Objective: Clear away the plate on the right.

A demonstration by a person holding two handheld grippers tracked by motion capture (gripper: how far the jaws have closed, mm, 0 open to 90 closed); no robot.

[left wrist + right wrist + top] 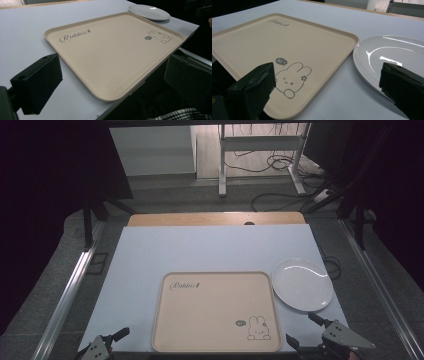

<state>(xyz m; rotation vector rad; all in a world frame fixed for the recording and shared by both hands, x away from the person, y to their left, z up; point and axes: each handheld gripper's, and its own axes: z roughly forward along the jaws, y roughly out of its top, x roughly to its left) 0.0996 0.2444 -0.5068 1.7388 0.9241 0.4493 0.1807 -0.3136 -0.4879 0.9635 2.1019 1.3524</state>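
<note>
A beige tray (215,310) with a rabbit drawing and the word "Rabbit" lies empty at the table's near edge; I also see the tray (110,52) and the tray (287,42) in the two gripper views. To its right rests an empty white plate (301,284), the same plate (392,55) (149,12). My left gripper (111,340) hovers open off the tray's near left corner, its jaws wide apart (112,82). My right gripper (305,329) stands open at the tray's near right corner, jaws spread between tray and plate (327,85).
A pale blue mat (210,250) covers the wooden table (215,218). Beyond the table stand a white desk frame (260,155) and loose floor cables (280,195). Metal rails (67,290) run along both sides. A plaid sleeve (175,115) shows below the table edge.
</note>
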